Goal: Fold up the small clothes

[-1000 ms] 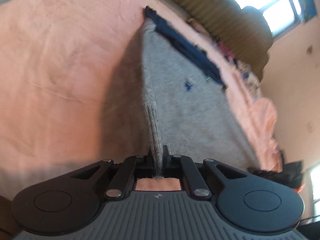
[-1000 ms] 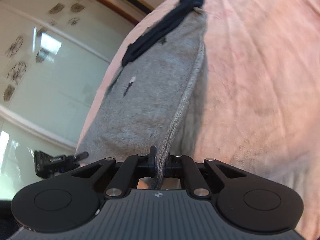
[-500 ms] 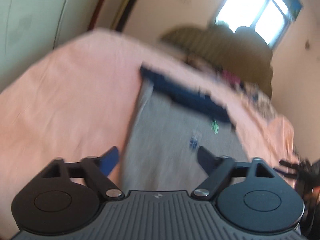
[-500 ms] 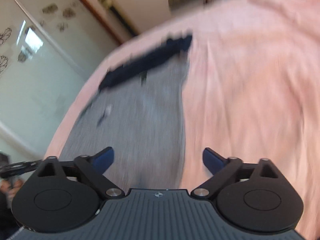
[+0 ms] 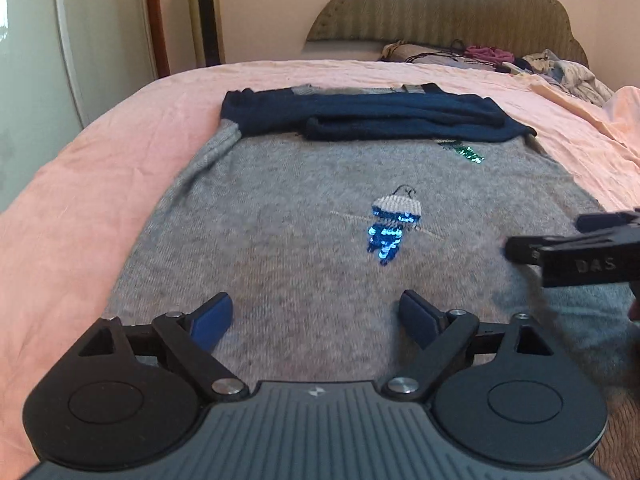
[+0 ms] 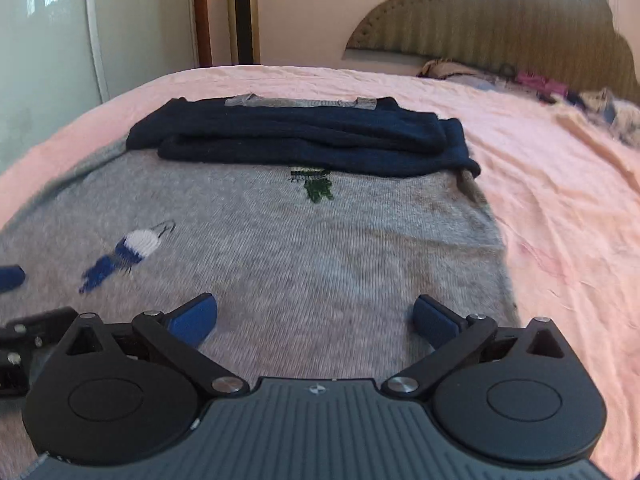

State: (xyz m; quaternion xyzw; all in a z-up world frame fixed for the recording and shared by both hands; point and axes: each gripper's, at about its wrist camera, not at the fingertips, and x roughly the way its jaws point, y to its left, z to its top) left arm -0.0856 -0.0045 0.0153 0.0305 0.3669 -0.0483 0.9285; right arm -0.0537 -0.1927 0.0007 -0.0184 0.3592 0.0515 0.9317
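We hold our left gripper [image 5: 316, 312] over the near part of a grey sweater [image 5: 304, 240] spread flat on the pink bedsheet [image 5: 92, 184]; its blue fingers [image 5: 212, 320] are spreading apart, released, with only knit fabric below them and nothing pinched between; our right gripper [image 6: 314, 316] hovers beside it over the same garment, its fingers [image 6: 434, 322] likewise opening and gripping nothing. The sweater [image 6: 320, 248] lies face up, its navy sleeves [image 5: 372, 118] folded across the chest at the far end, near the collar; a small sequined blue figure [image 5: 390, 228] sits at mid-front and a green motif [image 6: 316, 186] peeks out just below the sleeves [image 6: 304, 136]. From the left wrist view we see the right gripper's black body [image 5: 584, 252] reaching in from the right edge, over the sweater's right side; from the right wrist view one blue finger of the left gripper [image 6: 10, 278] shows at the left edge. Beyond the garment, a padded headboard [image 5: 440, 8] rises behind a loose heap of clothes [image 5: 556, 68]; a tall gold tower fan [image 6: 242, 12] stands by the wall.
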